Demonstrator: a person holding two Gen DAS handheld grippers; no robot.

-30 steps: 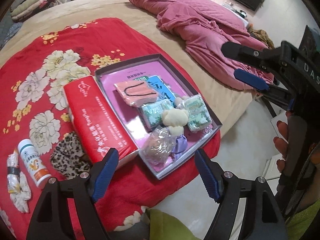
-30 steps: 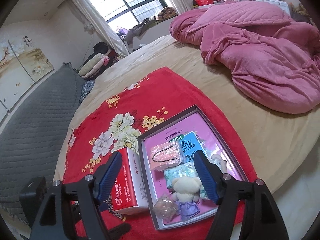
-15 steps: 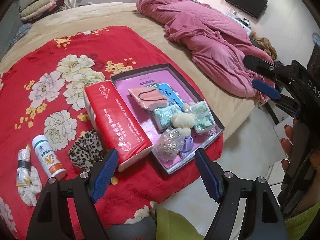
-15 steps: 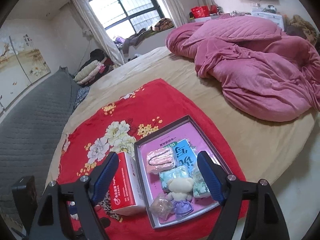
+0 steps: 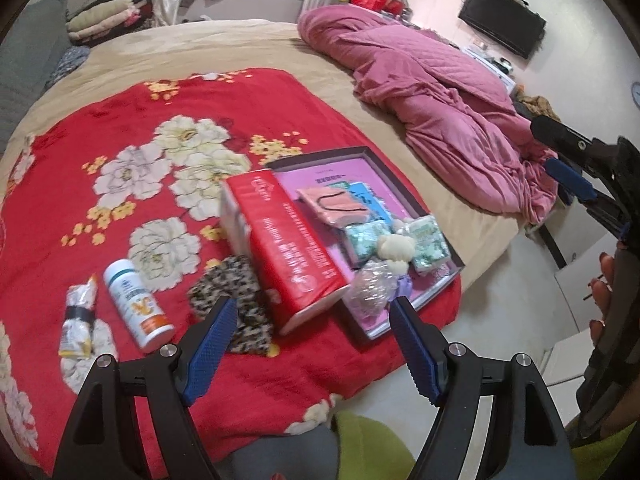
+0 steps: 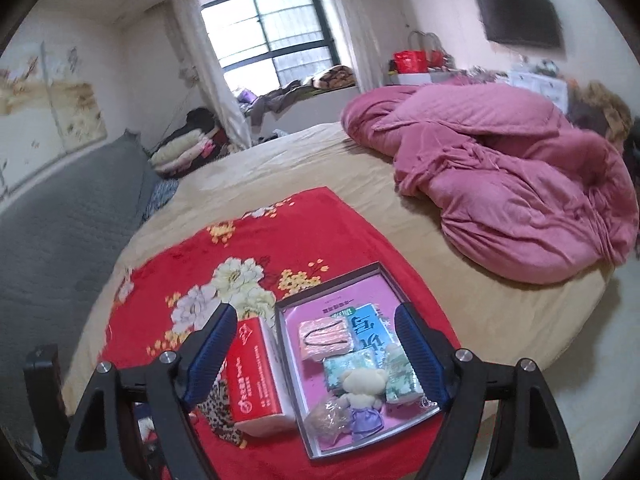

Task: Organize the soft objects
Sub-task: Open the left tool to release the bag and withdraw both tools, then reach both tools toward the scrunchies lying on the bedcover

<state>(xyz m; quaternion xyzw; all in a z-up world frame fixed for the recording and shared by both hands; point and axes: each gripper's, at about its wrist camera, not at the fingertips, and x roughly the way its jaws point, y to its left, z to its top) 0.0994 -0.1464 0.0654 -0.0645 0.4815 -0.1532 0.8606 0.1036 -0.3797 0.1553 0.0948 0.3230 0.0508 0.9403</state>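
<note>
Left wrist view: both grippers, left (image 5: 312, 340) and right (image 6: 316, 350), gape wide, empty; next perhaps approach leopard-print fabric scrunchie (image 5: 230, 284) squarely by red blanket's (image 5: 120, 208) near edge.

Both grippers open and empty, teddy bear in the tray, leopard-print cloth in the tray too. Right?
Not quite. The leopard-print cloth lies outside the tray, on the red floral blanket beside the red tissue box; the left wrist view shows it. The rest holds: left gripper and right gripper are open and empty, and the teddy bear is in the tray.
</note>
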